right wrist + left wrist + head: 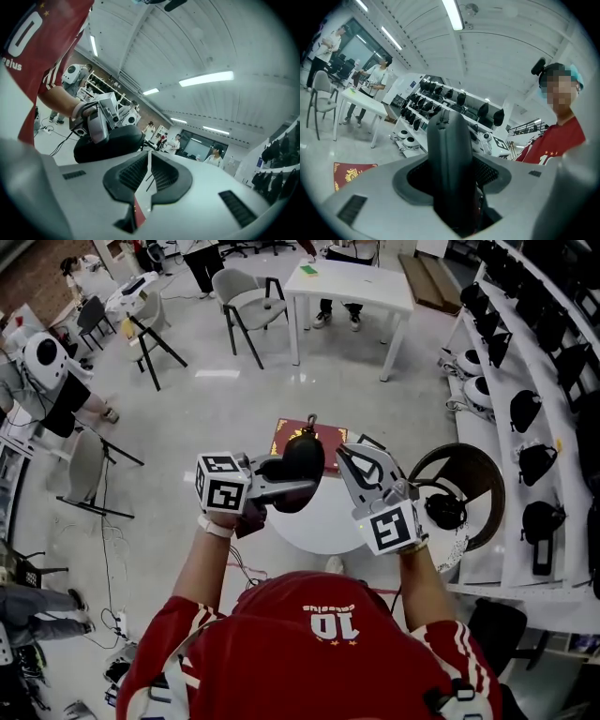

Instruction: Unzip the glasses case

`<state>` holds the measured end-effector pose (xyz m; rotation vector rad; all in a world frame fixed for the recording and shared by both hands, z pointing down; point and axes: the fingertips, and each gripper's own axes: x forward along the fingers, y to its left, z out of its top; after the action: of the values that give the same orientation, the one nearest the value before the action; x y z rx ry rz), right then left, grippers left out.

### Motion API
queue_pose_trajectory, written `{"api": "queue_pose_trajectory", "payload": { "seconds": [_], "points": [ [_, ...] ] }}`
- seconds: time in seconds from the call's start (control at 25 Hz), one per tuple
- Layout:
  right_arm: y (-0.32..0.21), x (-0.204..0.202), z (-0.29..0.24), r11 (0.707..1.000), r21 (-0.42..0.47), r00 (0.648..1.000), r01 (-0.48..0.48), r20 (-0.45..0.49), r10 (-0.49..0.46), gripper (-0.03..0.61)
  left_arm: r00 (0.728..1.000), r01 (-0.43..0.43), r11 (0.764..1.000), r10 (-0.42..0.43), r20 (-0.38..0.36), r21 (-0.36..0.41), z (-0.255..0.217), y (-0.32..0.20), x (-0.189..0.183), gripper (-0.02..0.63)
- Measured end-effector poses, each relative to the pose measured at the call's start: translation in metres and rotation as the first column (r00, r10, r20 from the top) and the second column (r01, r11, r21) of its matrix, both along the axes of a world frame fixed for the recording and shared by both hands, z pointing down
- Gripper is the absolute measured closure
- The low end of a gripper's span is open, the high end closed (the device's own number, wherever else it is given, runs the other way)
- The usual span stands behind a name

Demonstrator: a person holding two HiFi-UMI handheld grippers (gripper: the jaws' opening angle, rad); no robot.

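Note:
The black glasses case hangs in the air in front of the person's chest, clamped between the jaws of my left gripper. Its zipper pull sticks up from the far end. In the left gripper view the case stands on edge between the jaws and fills the gap, with its zipper seam facing the camera. My right gripper sits just right of the case, apart from it. In the right gripper view my right gripper has its jaws together on nothing, and the case lies ahead to the left.
Below the grippers stands a round white table with a red booklet at its far edge. A brown round seat carries a black headset. Shelves of black gear line the right side. A white table and chairs stand farther off.

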<state>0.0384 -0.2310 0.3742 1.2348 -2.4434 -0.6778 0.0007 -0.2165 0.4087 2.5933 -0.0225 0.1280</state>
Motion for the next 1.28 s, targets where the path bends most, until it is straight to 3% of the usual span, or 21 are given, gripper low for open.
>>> {"api": "queue_pose_trajectory", "payload": {
  "seconds": [0.24,0.44,0.72,0.92,1.28],
  "points": [
    [0.000,0.016,-0.011,0.999,0.009,0.998,-0.050,0.045,0.050,0.560,0.999,0.042,0.999,-0.042,-0.006,-0.009,0.003,-0.008,0.004,0.364],
    [0.000,0.030,-0.014,0.996,0.019,0.992,-0.084,0.094,0.082,0.560,0.997,0.070,0.997,-0.070,0.008,0.031,0.013,-0.012,0.012,0.361],
    [0.010,0.062,-0.030,0.988,0.038,0.943,-0.148,0.307,0.129,0.561,0.988,0.154,0.987,-0.152,-0.041,0.041,0.021,-0.021,0.023,0.359],
    [0.015,0.081,-0.030,0.986,0.019,0.910,-0.166,0.387,0.146,0.561,0.977,0.208,0.978,-0.207,-0.047,0.000,0.039,-0.031,0.038,0.357],
    [0.016,0.101,-0.019,0.985,-0.051,0.896,-0.167,0.408,0.173,0.561,0.956,0.291,0.949,-0.294,-0.008,-0.119,0.090,-0.043,0.056,0.351]
  ]
}}
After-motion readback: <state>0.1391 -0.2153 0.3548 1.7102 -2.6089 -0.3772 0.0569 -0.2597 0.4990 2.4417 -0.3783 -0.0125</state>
